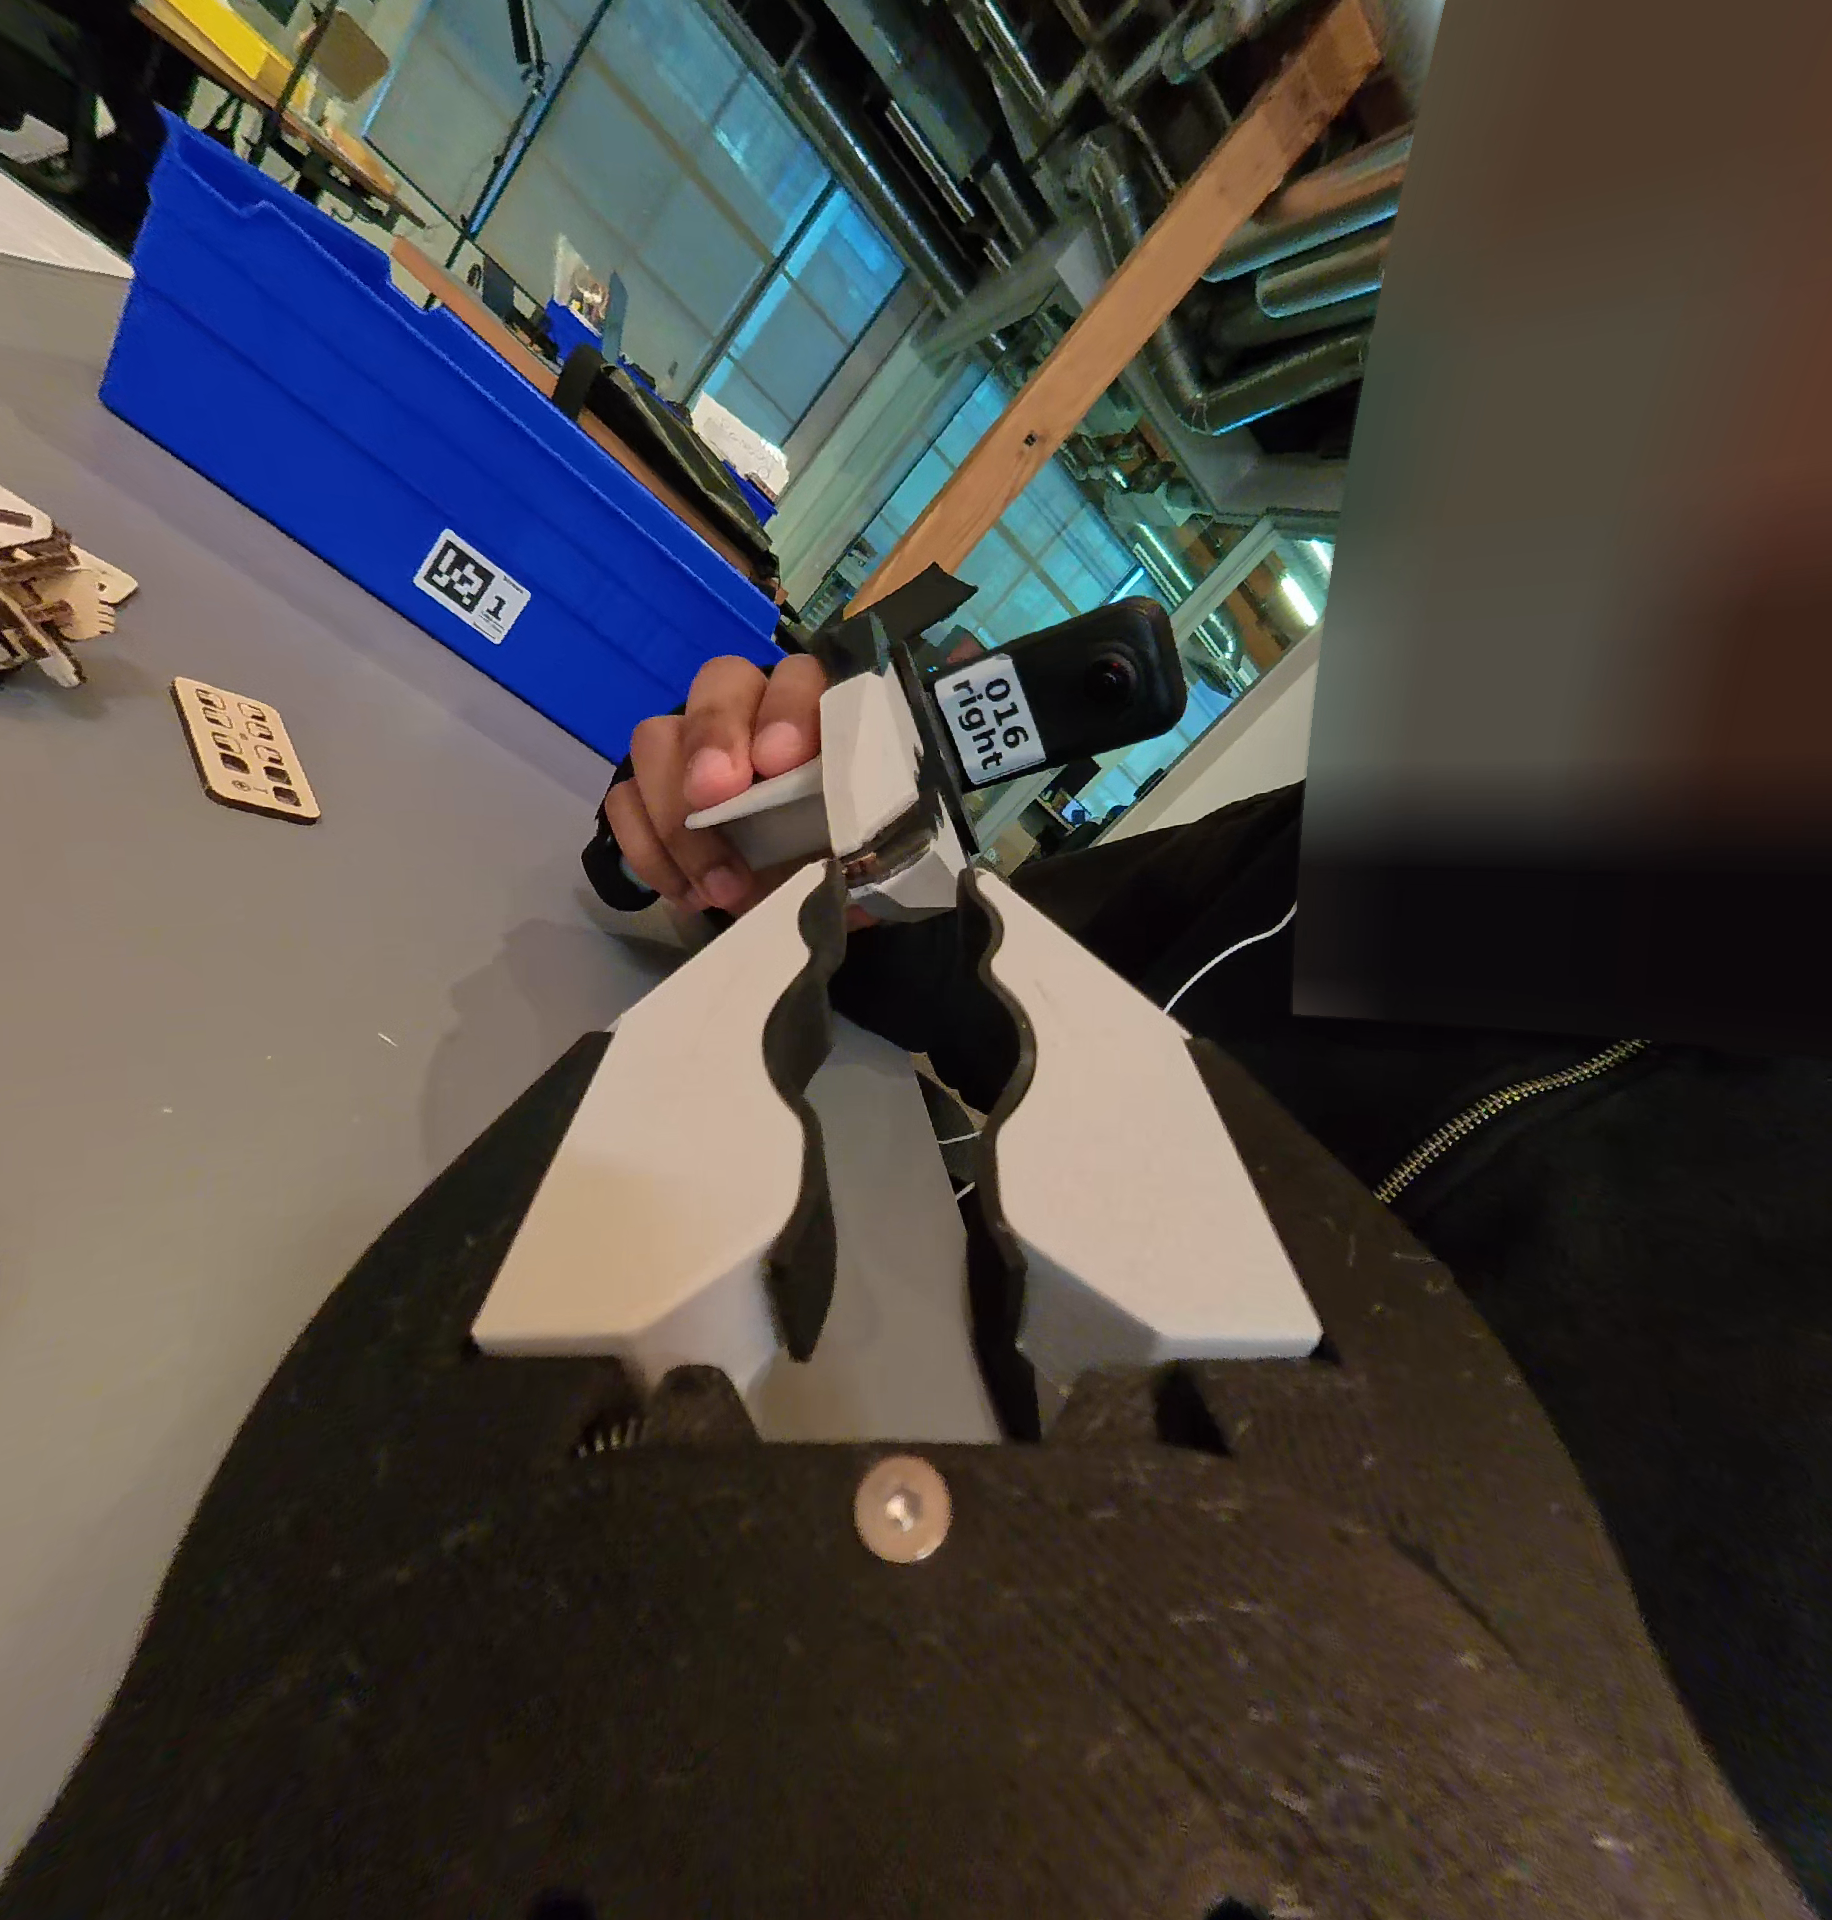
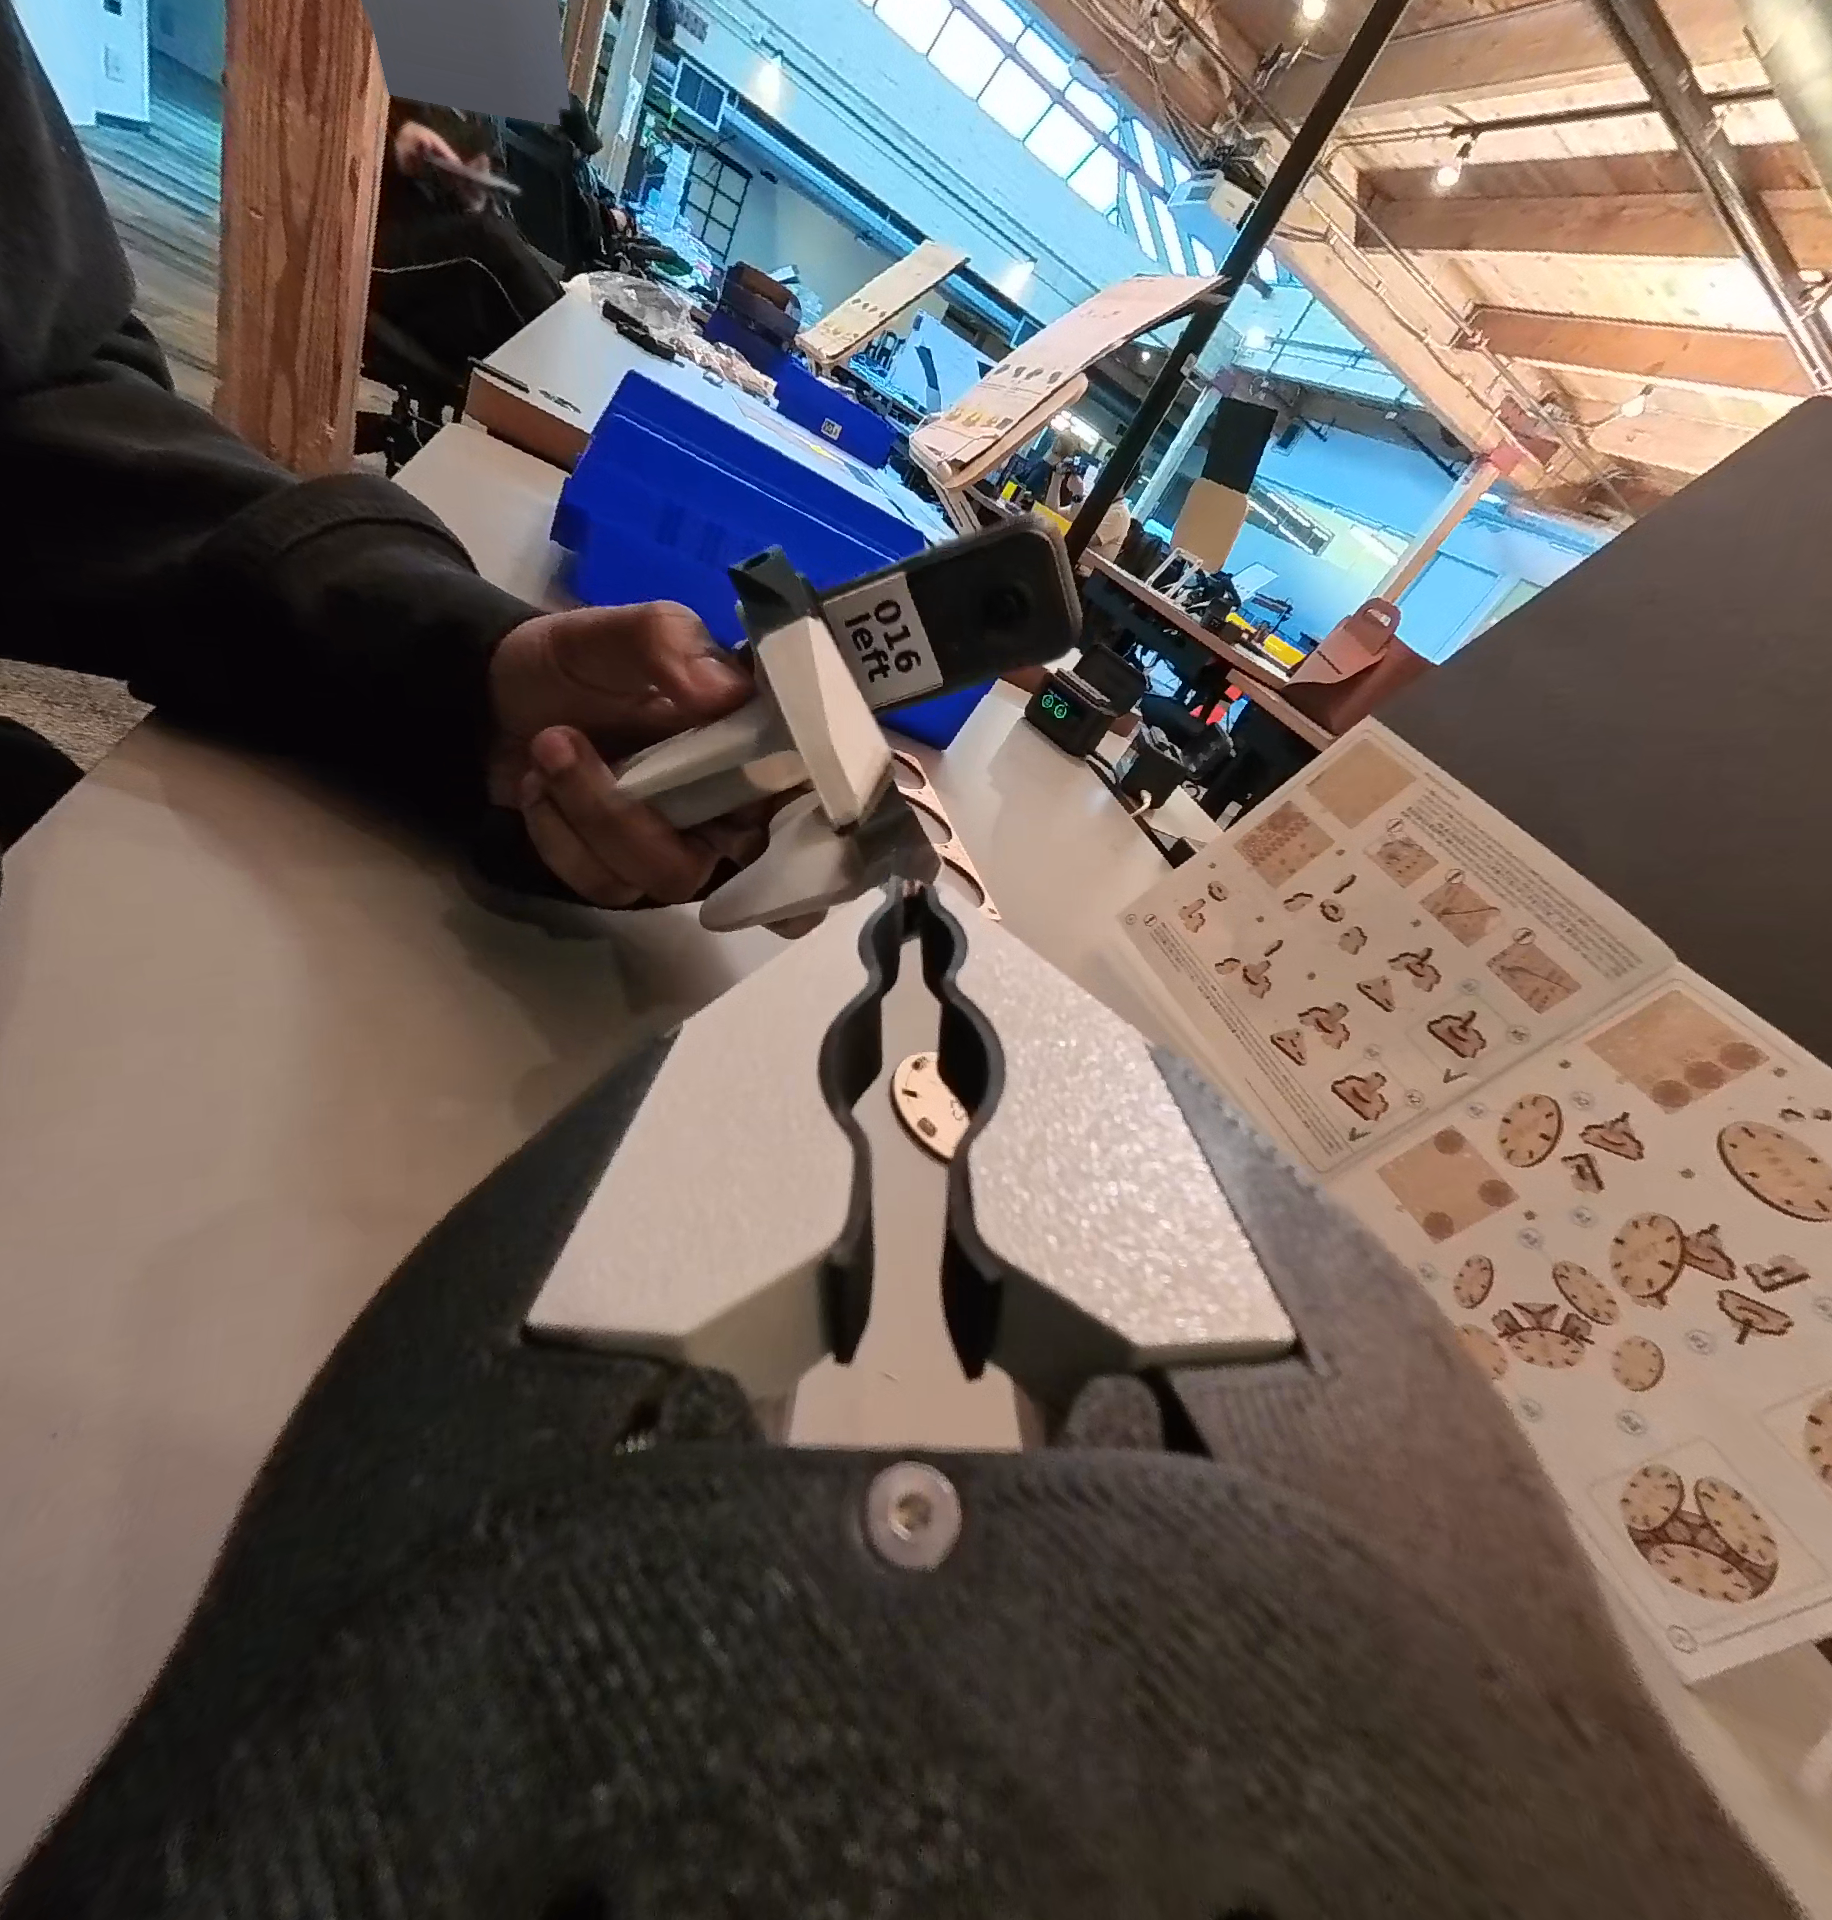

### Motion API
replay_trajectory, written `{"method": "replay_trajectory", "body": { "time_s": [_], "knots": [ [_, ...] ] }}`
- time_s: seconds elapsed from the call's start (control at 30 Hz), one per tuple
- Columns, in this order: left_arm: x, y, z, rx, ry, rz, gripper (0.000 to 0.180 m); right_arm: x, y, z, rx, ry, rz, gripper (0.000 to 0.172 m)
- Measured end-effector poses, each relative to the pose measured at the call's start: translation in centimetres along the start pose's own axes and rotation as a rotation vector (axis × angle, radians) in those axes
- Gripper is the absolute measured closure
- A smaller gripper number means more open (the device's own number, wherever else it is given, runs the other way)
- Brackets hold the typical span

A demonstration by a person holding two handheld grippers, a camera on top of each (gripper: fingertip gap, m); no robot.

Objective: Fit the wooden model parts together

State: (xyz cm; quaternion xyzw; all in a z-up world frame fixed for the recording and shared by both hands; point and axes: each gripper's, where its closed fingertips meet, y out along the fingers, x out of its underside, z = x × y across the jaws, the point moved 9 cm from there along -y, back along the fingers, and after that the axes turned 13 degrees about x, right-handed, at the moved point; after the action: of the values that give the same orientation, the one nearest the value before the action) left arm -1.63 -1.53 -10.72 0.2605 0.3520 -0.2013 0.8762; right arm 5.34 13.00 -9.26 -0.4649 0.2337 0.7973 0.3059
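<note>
Fingers (image 1: pixel 704 1091) of the left gripper (image 1: pixel 907 878) spread, black wavy pads clearly apart, nothing pressed between them. Just beyond those open tips, the nose of the right gripper (image 1: pixel 876 857), held in a hand (image 1: pixel 704 779) and pointing back toward the left one. Fingers of the right gripper pressed together, tips closed (image 2: pixel 907 920) on a thin brownish sliver (image 1: pixel 870 860), seen edge-on between its grey fingers. Both grippers raised above the grey table (image 1: pixel 216 1039), tips nearly meeting.

Lying on the table below the right gripper's closed pads, a small round pale wooden disc with slots (image 2: pixel 927 1117), well clear of the tips. Behind the left gripper, a flat wooden sheet with oval cut-outs (image 2: pixel 959 847). To the right, open printed instruction sheets with clock-part drawings (image 2: pixel 1463 1143). Farther off, a blue plastic bin (image 1: pixel 372 416), a small rectangular punched wooden card (image 1: pixel 245 750) and a part-built wooden assembly (image 1: pixel 18 592) at the frame edge.

Hard to make out: what the sliver is, being tiny and blurred; also whether the left fingertips touch it or the right gripper's nose. Cut off at the left edge: the assembly.
</note>
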Motion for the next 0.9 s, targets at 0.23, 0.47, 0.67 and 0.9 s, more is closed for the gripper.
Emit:
{"method": "replay_trajectory", "body": {
  "time_s": [0.23,0.47,0.67,0.9],
  "knots": [
    [-0.02,-0.08,-0.07,-0.002,-0.005,0.005,0.165,-0.03,-0.05,-0.04,0.002,-0.019,-0.001,0.171],
    [-0.11,-0.27,-0.15,-0.002,-0.017,0.018,0.167,-0.04,-0.08,-0.05,0.008,-0.037,0.000,0.171],
    [-0.06,-0.41,-0.38,-0.031,-0.022,0.012,0.174,0.02,-0.06,-0.20,0.012,-0.069,-0.007,0.171],
    [-0.52,-1.00,-0.25,-0.034,-0.017,0.057,0.179,0.30,-0.11,0.00,0.029,-0.103,-0.031,0.171]
  ]
}}
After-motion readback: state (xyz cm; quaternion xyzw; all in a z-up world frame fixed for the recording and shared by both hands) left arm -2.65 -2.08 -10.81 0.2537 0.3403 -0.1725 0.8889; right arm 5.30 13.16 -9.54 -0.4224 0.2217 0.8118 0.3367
